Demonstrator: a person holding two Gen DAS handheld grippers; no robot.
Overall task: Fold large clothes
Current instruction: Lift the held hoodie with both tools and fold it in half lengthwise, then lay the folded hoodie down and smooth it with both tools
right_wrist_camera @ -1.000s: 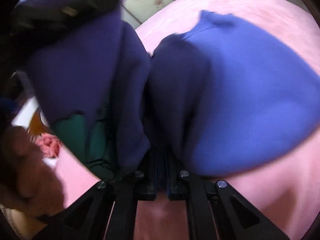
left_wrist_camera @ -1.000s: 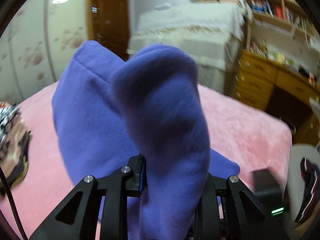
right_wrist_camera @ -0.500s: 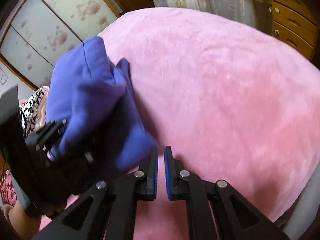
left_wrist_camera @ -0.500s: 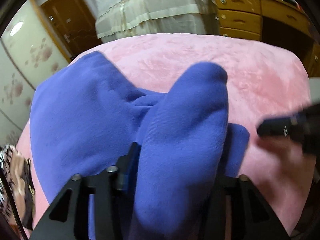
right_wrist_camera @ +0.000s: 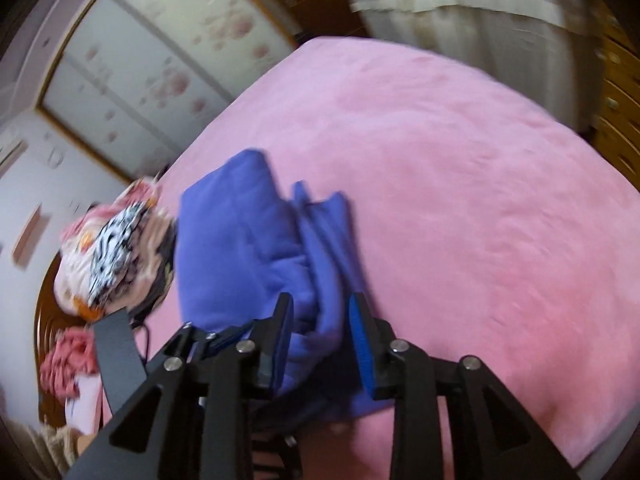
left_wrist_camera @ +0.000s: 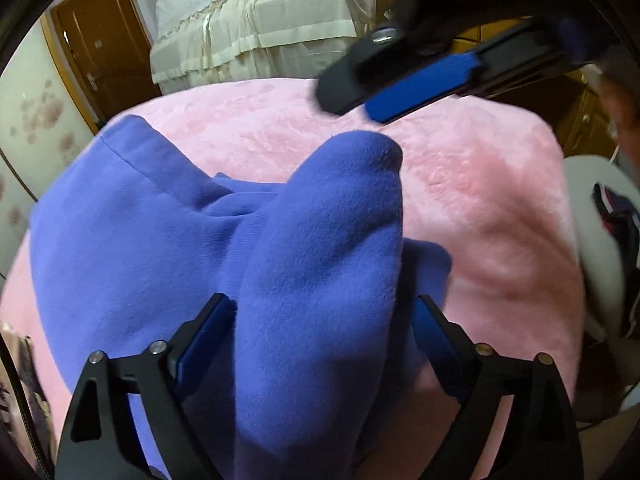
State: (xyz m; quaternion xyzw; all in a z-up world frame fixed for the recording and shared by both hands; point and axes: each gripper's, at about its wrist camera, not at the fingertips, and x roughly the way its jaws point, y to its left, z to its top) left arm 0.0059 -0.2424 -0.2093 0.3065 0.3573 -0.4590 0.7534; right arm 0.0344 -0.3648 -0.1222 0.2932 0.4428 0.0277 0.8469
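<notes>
A purple fleece garment point(left_wrist_camera: 160, 240) lies bunched and partly folded on the pink bed point(left_wrist_camera: 480, 200). My left gripper point(left_wrist_camera: 320, 332) is low over it. Its jaws are opening wide, and a thick fold of the fleece rests loosely between the fingers. In the right wrist view the garment point(right_wrist_camera: 240, 240) sits on the left part of the bed. My right gripper point(right_wrist_camera: 320, 316) hovers above its near end with its jaws opening; the cloth shows below the gap, not pinched. From the left wrist view, the right gripper point(left_wrist_camera: 352, 100) hangs in the air beyond the garment.
A heap of patterned clothes point(right_wrist_camera: 116, 248) lies at the bed's left edge beside the garment. Furniture draped in cream cloth point(left_wrist_camera: 260, 28) and a wooden door point(left_wrist_camera: 104, 52) stand past the bed. Wooden drawers point(right_wrist_camera: 616, 120) and a pale chair point(left_wrist_camera: 612, 248) are to the right.
The left jaws have spread apart around the fleece fold and sunk toward the bed. The right gripper let go of the garment, rose away from it, and its jaws have parted.
</notes>
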